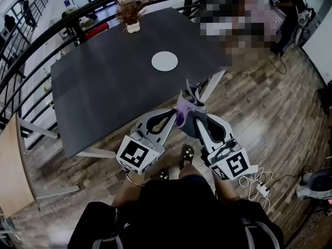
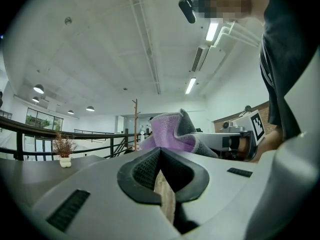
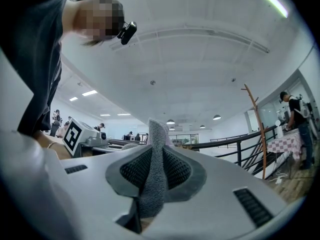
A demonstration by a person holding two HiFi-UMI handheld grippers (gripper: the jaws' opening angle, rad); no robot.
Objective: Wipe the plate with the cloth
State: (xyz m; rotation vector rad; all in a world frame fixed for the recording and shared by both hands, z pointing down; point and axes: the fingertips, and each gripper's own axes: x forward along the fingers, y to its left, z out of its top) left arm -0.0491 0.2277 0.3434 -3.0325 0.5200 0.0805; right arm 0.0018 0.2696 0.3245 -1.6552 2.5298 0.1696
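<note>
Purple-and-grey cloth (image 1: 188,108) clamped in right gripper (image 1: 199,123), lower centre of frame; pads pressed on a grey fold, rest bunched above the tips. Left gripper (image 1: 171,117) alongside, closed on nothing, tip just beside the cloth, possibly brushing it; hard to tell from overhead. White plate (image 1: 164,61) flat on dark table (image 1: 104,87), upper centre, well apart from both grippers; looks bare. Potted plant (image 1: 130,15) beyond it near the far edge.

Step in hand, by judgement: getting cloth to plate; wiping not yet begun.

To do well: lay the bunched part flat onto the plate, not edge-on. Keep the pinch firm. Steady the rim with the left tip in case the plate slides on the smooth top. Sweep in overlapping arcs, centre outward, staying clear of the plant.
</note>
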